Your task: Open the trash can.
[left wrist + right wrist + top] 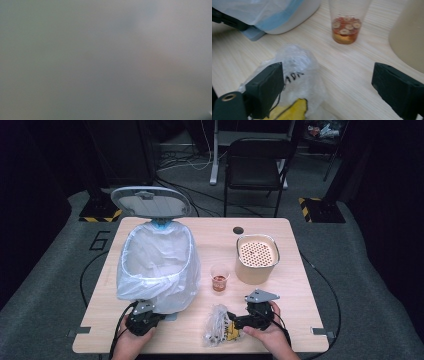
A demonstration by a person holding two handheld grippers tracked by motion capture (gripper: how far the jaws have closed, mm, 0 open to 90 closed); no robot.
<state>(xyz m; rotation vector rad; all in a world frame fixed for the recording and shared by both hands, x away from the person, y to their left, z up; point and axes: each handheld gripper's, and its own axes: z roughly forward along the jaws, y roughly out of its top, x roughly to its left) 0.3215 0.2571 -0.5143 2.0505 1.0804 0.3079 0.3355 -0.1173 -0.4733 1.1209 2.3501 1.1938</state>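
1. Crumpled clear plastic wrapper (218, 325) with a yellow patch lies on the table (300, 285), at the right gripper's (231, 320) tips; one jaw is against it, the other well clear.
2. Right gripper: jaws wide apart, nothing clamped.
3. Left gripper (141, 319): closed, at the foot of the bag-lined bin (157, 265); its camera is blurred grey.
4. Cup (347, 25) of reddish drink just ahead of the right gripper; beige container (256, 258) beyond.

Left gripper (142, 319) fingers shut; right gripper (235, 319) fingers wide apart.
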